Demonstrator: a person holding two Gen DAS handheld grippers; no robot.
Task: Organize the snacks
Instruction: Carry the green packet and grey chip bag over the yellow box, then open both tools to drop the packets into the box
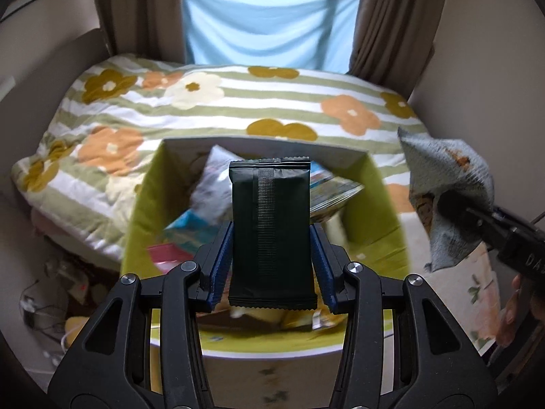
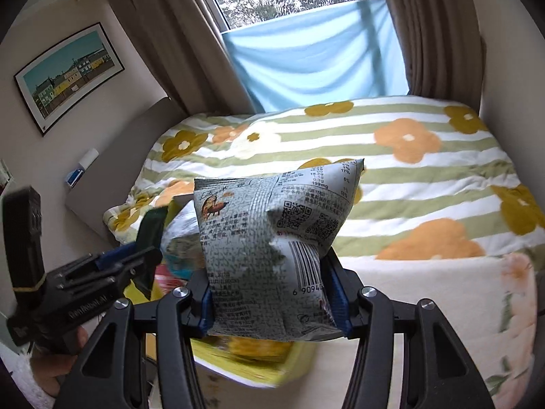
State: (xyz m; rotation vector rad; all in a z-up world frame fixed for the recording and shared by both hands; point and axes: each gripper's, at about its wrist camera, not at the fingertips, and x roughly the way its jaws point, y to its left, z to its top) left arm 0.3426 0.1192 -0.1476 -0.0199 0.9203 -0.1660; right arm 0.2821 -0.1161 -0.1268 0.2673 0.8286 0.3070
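**My two grippers, black frame and blue pads**

My left gripper [image 1: 270, 255] is matte black plastic with angular linkage arms, each pivot capped by a round silver screw. Its fingers [image 1: 221, 266] carry ribbed blue pads. My right gripper [image 2: 274, 293] is built alike: black arms, silver pivots, blue pads [image 2: 340, 293]. Seen from the right wrist, the left unit's side bears faint white lettering and a yellowish band round its black handle. My left hand [image 2: 51, 371] shows bare skin under a fuzzy white sleeve [image 2: 24, 381].
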